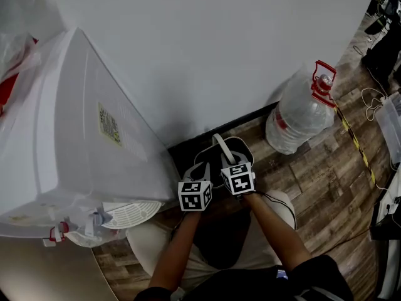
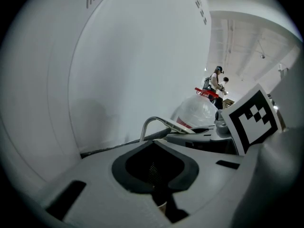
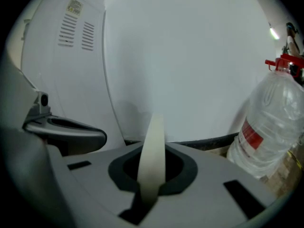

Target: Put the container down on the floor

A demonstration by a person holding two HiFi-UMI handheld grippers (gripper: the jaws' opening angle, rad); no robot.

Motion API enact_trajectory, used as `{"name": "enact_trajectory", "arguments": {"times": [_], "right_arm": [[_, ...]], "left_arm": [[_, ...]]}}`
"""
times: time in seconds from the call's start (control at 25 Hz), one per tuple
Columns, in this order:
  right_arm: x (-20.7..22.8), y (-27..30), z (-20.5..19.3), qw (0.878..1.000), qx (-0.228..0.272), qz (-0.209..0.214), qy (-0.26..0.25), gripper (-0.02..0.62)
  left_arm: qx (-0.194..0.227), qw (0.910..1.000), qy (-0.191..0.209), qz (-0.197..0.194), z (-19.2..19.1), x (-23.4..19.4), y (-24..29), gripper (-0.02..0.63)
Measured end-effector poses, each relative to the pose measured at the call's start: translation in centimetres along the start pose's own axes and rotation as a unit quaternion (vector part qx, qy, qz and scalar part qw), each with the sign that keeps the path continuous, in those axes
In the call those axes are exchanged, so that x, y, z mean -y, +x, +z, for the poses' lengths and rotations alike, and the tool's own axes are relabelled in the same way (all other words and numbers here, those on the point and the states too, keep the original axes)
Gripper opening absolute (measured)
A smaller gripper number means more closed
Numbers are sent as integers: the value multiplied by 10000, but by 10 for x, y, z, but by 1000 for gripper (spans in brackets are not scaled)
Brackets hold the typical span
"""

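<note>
Container (image 1: 241,154): judged light and stiff.
Handle (image 3: 151,151): thin strap, best held here.
Right gripper (image 3: 152,184): fingers are pinched on the handle.
Left gripper (image 2: 154,175): fingers are pressed together.

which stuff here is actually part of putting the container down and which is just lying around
Part of the job:
- container
- its handle, clamped in the right hand-held gripper
- left hand-held gripper
- floor

Just lying about:
- water bottle
- white appliance
- cables
</note>
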State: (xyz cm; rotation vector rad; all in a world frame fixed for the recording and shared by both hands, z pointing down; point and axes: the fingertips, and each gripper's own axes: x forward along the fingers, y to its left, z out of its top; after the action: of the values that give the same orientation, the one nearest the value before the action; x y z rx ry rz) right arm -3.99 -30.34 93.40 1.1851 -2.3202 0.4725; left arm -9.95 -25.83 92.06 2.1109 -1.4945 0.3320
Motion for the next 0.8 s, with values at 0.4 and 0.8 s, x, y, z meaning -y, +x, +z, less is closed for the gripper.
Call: {"name": "enact_trajectory", "arguments": {"times": [0.4,0.8], "right_arm": [[3,-15,-18,9998,-98,-41,185,31],[13,-18,-23,9988,-86,-169,460,31]], "left_arm": [[-6,10000,-9,-27,-1,5,2,17],[-40,9999,19,-93,-5,14,6,17]]}}
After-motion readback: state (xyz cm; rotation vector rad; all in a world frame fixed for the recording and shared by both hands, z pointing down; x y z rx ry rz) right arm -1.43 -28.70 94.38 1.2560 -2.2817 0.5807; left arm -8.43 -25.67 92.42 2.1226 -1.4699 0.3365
